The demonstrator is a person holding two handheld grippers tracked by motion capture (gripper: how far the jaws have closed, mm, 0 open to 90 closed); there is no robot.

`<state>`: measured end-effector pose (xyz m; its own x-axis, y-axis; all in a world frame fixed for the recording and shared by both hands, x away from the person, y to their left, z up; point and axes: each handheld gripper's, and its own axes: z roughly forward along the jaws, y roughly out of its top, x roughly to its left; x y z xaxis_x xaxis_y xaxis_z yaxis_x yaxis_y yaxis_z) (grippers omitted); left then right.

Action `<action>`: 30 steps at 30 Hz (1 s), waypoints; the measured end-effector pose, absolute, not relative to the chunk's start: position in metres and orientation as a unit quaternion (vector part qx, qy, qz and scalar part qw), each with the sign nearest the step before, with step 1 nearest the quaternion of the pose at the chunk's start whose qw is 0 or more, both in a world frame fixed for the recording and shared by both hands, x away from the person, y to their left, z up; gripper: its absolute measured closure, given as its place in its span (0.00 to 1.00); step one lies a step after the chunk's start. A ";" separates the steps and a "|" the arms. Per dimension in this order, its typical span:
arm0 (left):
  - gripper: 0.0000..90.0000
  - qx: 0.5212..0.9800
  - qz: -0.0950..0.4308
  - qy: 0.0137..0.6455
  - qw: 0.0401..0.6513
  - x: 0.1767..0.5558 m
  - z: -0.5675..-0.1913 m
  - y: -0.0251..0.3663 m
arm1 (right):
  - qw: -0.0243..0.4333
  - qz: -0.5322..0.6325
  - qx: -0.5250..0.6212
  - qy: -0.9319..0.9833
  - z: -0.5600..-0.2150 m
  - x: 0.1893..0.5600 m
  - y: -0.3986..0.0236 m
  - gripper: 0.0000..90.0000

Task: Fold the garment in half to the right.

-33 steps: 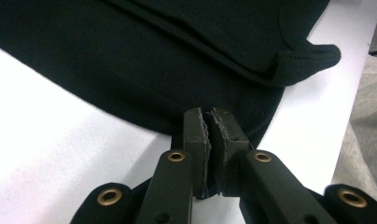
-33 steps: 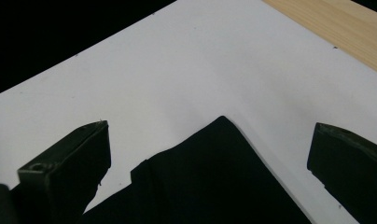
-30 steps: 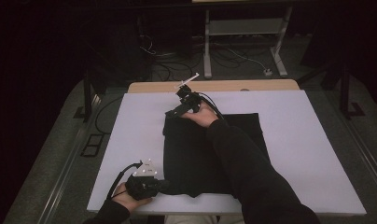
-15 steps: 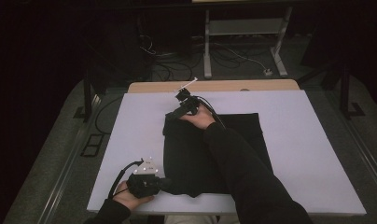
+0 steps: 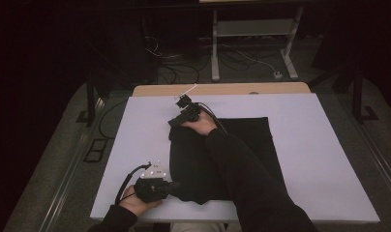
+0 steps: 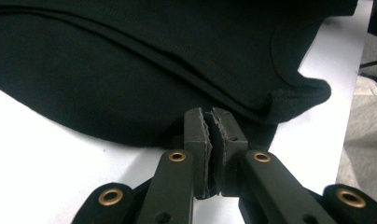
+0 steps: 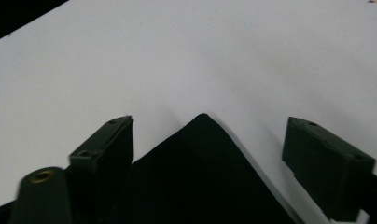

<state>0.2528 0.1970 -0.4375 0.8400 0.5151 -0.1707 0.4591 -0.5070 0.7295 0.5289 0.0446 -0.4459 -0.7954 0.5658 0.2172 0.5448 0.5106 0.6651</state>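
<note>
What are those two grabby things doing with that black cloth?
A person is working a black garment on a white table with two grippers. The left gripper is shut on the near edge. The right gripper has just been closing over a far corner, which lies between its jaws, but it has not pinched it yet.
</note>
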 end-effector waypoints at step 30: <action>0.93 0.859 0.038 0.271 0.433 0.260 -0.426 0.191 | 0.025 0.361 0.298 0.883 -0.411 0.519 0.035 0.97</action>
<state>0.2605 0.1909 -0.4259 0.8501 0.4985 -0.1698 0.4330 -0.4781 0.7642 0.5185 0.0345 -0.4112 -0.8207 0.5450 0.1715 0.5092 0.5615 0.6523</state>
